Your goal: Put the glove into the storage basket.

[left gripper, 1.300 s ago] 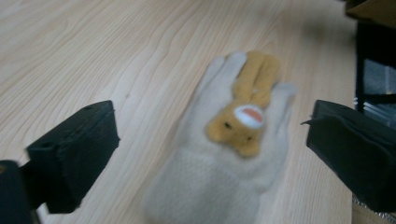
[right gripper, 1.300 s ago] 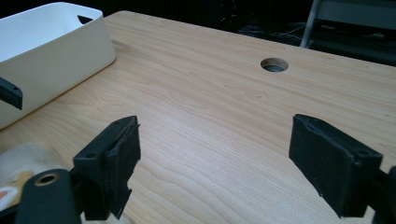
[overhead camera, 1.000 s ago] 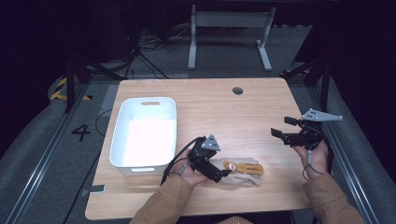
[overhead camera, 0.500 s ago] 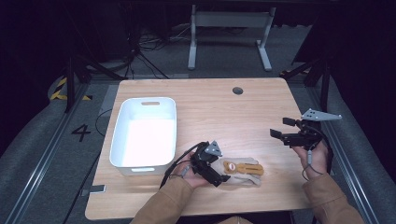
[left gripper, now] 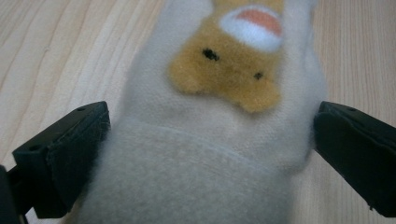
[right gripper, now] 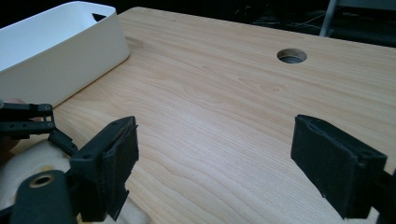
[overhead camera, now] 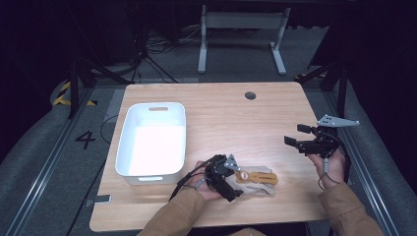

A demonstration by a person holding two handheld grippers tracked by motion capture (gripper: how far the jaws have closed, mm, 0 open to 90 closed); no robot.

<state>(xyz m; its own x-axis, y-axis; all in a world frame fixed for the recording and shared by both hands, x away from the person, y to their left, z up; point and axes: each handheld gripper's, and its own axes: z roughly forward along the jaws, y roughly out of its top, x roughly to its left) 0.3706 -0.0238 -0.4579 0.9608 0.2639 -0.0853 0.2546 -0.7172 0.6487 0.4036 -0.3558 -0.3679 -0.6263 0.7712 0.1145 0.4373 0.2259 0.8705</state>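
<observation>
The left tool (overhead camera: 231, 183) straddles the glove (left gripper: 219, 140) near the surface's front edge, jaws spread and not yet clenched, the right tool (overhead camera: 301, 136) waits released, and the bin (overhead camera: 152, 172) is empty.

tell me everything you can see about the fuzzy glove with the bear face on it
The glove is cream-coloured and looks like soft fleece, with a tan bear face, two black dot eyes and a white and orange patch. It lies flat on the wooden table near the front edge, just right of the white bin, fingers pointing right in the high view. The left gripper straddles its ribbed cuff end, jaws open at either side, the left one against the fabric.
</observation>
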